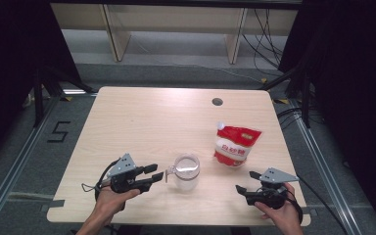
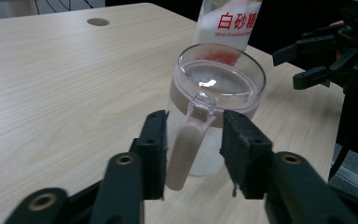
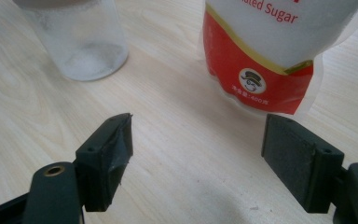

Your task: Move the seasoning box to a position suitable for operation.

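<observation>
A: Leftmost on the table (image 1: 127, 117), what do we have?

B: The left gripper (image 1: 152, 175), in the person's left hand (image 1: 108, 198). Its jaws stand apart on either side of the jar's handle (image 2: 186, 149), and a gap shows between each pad and the handle, so it grips nothing.

A: And the jar (image 1: 186, 172) itself?

B: A clear, lidded jar, upright near the table's front edge, just right of that gripper, with a little white powder at the bottom.

A: Further right?

B: A red-and-white sugar pouch (image 1: 237, 144) stands behind and to the right of the jar, apart from it. The right gripper (image 1: 247, 182) hovers low near the front right corner, jaws spread wide and empty, pointing toward the pouch.
</observation>
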Motion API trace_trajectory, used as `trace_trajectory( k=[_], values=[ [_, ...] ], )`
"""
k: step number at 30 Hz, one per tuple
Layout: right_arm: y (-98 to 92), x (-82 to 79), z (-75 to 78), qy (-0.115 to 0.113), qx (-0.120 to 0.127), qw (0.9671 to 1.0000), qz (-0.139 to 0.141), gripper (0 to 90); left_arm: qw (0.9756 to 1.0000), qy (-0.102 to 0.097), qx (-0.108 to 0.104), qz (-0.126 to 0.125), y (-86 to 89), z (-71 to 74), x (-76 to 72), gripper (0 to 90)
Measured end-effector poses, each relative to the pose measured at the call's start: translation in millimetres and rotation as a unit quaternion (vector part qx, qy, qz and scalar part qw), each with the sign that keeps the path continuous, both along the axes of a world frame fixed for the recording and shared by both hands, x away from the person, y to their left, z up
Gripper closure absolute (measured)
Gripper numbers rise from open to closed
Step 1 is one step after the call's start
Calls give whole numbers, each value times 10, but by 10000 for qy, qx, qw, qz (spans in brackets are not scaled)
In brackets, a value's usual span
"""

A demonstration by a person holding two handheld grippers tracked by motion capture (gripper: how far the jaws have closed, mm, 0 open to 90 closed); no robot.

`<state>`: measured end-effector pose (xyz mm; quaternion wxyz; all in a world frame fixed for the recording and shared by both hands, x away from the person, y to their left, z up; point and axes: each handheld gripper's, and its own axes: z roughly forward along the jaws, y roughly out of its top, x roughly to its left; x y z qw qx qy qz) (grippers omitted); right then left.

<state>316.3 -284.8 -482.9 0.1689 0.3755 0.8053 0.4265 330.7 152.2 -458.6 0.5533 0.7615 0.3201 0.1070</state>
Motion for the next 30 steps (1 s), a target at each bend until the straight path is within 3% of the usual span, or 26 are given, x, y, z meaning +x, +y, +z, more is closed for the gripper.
trace_trajectory(
  k=[2,3,9,13,14,17,18,30],
  values=[
    [4,-8,5,61,-5,10000,-28,255,10000,17,-10,72,-4,4,-13,684],
    [-4,13,-1,-69,-52,10000,42,255,9999,-78,103,-10,4,15,-11,712],
    [-1,14,-3,-88,-68,9999,34,255,9998,-162,62,12,-63,42,-16,845],
    [-11,18,-2,-88,-100,9999,40,255,9996,-239,135,-32,-108,72,15,871],
    [5,-3,-3,83,-4,10000,-30,256,9997,-207,106,-12,-125,77,18,875],
    [3,1,-3,38,-29,10000,-15,255,9997,-232,97,-65,-181,85,47,880],
    [-10,19,-2,-129,-112,9998,44,255,9996,-240,131,-83,-188,88,52,884],
    [-7,18,-3,-132,-115,9998,46,256,9994,-232,209,-134,-315,75,139,890]
  ],
)
